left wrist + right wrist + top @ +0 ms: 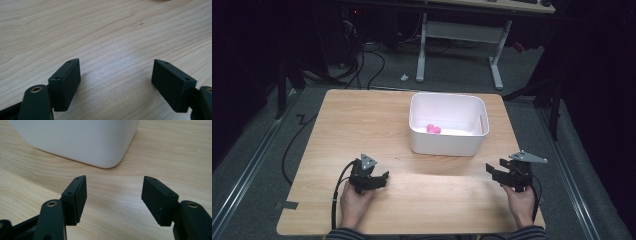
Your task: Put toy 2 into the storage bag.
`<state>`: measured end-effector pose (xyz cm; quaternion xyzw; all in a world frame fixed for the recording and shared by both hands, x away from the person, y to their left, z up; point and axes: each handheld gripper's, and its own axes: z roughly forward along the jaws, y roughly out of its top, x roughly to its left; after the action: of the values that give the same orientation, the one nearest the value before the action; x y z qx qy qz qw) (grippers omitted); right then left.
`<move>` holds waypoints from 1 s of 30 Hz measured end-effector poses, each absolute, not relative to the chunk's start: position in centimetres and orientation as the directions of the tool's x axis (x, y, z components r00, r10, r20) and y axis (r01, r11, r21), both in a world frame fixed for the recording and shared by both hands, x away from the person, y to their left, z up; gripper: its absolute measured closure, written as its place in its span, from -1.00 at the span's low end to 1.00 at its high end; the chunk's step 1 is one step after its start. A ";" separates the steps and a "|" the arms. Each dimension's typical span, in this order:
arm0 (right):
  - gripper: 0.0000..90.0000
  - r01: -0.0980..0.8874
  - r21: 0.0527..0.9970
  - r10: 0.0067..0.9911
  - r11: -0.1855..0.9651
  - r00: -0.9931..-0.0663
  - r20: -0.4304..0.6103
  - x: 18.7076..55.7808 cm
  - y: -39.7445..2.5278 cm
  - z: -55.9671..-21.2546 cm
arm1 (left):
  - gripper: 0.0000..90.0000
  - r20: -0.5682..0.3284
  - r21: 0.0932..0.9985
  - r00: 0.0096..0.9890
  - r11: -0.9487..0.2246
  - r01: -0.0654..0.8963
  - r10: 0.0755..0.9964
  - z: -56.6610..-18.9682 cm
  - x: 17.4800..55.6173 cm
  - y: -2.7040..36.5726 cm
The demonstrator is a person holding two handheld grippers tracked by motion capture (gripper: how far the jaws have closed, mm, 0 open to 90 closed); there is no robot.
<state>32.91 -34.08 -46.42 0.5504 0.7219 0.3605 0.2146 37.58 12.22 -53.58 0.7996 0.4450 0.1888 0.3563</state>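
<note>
- Dark surroundings frame a light wooden table (362, 125) on a grey floor, with cables on the floor behind it and the white legs of another desk (497, 65) at the back.
- A white plastic bin (447, 137) stands on the far right-of-centre part of the table; a small pink object (433, 129) lies inside it on the bottom, near the front wall. You cannot tell from the high view what the pink object is.
- Your left hand (354, 202) comes in from the bottom edge, striped sleeve just showing, and holds the left gripper (379, 180) low over the near left part of the table, pointed toward the right and slightly away from you.
- In the left gripper view its jaws stand wide apart with nothing between them, bare wood grain beneath.
- Your right hand (521, 202) comes in near the right edge and holds the right gripper (492, 171) near the table's right side, pointed left and slightly forward toward the bin, its grey three-cornered plate on top.
- In the right gripper view its jaws are also spread wide and empty, with the rounded lower corner of the bin just ahead of them, apart from both jaws.
- Both grippers are well apart from each other, and from the pink object.
</note>
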 end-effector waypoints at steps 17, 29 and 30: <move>-0.18 0.687 0.707 0.962 0.164 -0.270 0.039 34.6 -32.8 -51.3 | -0.48 -0.015 0.738 0.533 -0.350 0.577 0.846 -53.6 37.6 12.2; -0.25 0.660 0.725 0.963 0.197 -0.267 -0.018 34.8 -32.5 -53.0 | -0.48 -0.014 0.738 0.532 -0.351 0.577 0.846 -53.6 37.6 12.2; -0.26 0.660 0.725 0.964 0.197 -0.267 -0.019 34.8 -32.5 -53.0 | -0.48 -0.014 0.738 0.532 -0.351 0.577 0.847 -53.6 37.6 12.2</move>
<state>34.82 -32.49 -53.03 0.5532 0.7335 0.3090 0.2458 37.57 12.20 -53.58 0.7996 0.4450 0.1894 0.3559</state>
